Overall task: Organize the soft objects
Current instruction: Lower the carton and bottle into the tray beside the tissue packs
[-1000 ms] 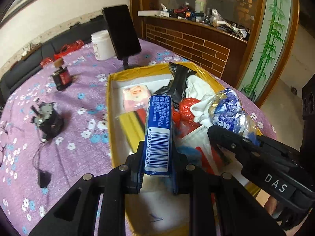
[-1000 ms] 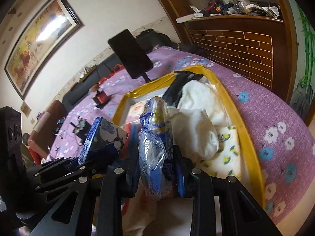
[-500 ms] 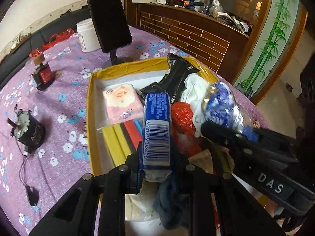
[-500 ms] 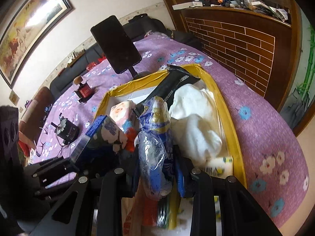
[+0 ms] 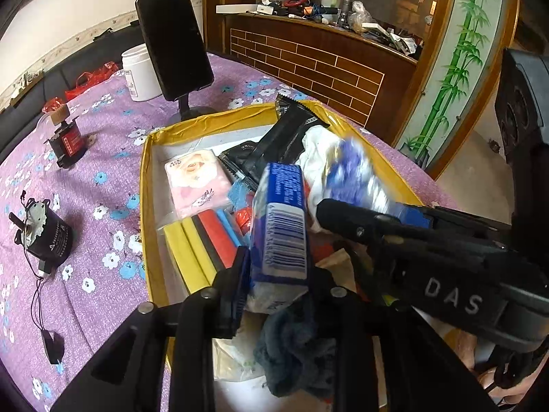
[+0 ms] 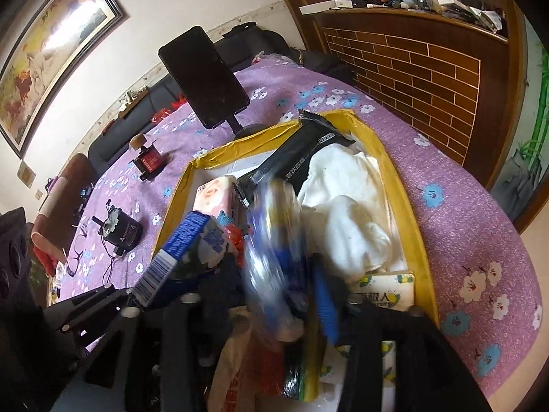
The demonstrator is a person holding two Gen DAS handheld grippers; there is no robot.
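A yellow-rimmed box (image 5: 147,185) on the purple flowered cloth holds soft things. My left gripper (image 5: 279,274) hangs over its near end with a blue tissue pack (image 5: 279,226) between the fingers. Its jaws are opening, and the pack still fills the gap and leans to the right. My right gripper (image 6: 284,281) is just to the right of it, also over the box (image 6: 408,206). Its jaws are opening too. A blue and white crinkly pack (image 6: 274,240) stands blurred between them, clear of the right pad (image 6: 326,302).
In the box lie a pink tissue pack (image 5: 197,182), coloured sponges (image 5: 202,240), a black packet (image 5: 284,137), white cloth (image 6: 346,206) and a dark blue cloth (image 5: 291,343). Beyond the box stand a phone on a stand (image 5: 173,44) and a white jar (image 5: 137,75). A small motor (image 5: 48,233) sits left.
Both grippers have moved further in over the box. The blue tissue pack has tipped to the right. The right jaws have widened and the crinkly pack between them is now blurred and loose.
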